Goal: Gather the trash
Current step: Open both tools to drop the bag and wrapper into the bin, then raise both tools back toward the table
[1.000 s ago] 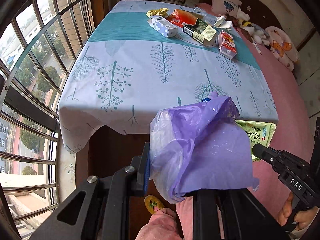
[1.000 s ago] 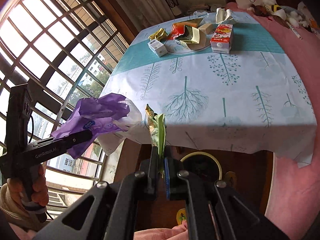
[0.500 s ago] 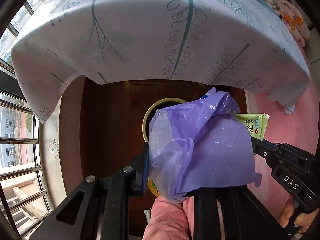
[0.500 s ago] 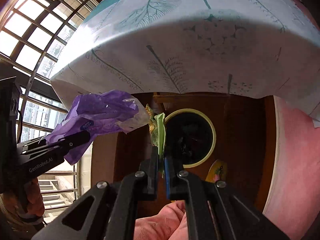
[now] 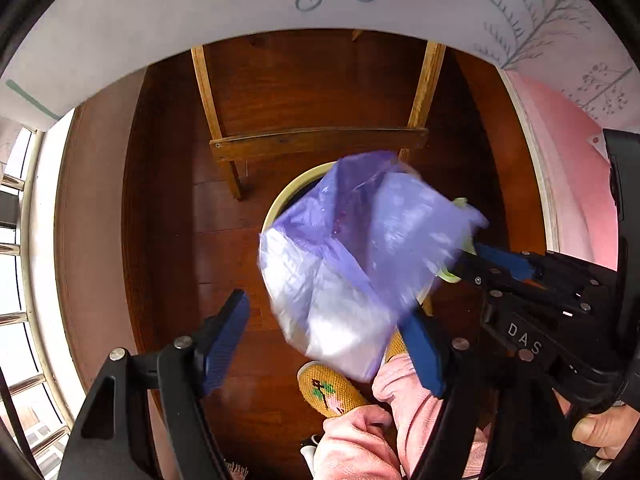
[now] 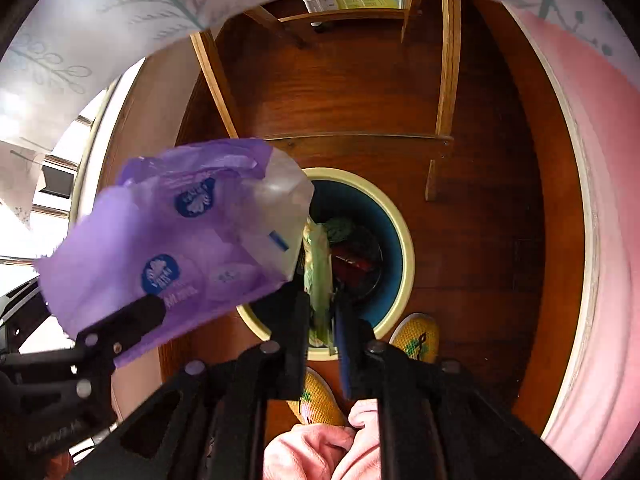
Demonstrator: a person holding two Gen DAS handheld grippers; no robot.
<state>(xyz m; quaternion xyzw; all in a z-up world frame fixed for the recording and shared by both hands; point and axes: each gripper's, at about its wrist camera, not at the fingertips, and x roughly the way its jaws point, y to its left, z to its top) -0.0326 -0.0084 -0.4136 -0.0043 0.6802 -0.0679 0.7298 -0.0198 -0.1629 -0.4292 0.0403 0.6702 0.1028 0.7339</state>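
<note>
A purple and clear plastic bag (image 5: 360, 248) hangs blurred over the round cream-rimmed bin (image 5: 286, 196) on the wooden floor. My left gripper (image 5: 324, 308) points straight down at it, its jaws opening wide. The blue pads (image 5: 224, 344) stand clear of the bag, which sits loose between them. My right gripper (image 6: 320, 304) points down over the same bin (image 6: 404, 248), jaws opening a little. A green snack wrapper (image 6: 318, 272) stands upright in the narrow gap, and no pad presses on it. Some trash lies inside the bin. The bag (image 6: 180, 240) also fills the left of the right wrist view.
The tablecloth's hanging edge (image 5: 160, 8) arches over the top. Wooden table legs and a crossbar (image 5: 320, 140) stand just behind the bin. Yellow slippers (image 5: 332, 392) and a person's pink sleeves (image 5: 360, 440) lie below. A pink bedspread (image 6: 600, 240) is at the right, window bars (image 5: 16, 280) at the left.
Both grippers have dropped from table height to below the tablecloth edge, over the bin. Both jaws were shut on their trash and have now parted. The purple bag has come loose.
</note>
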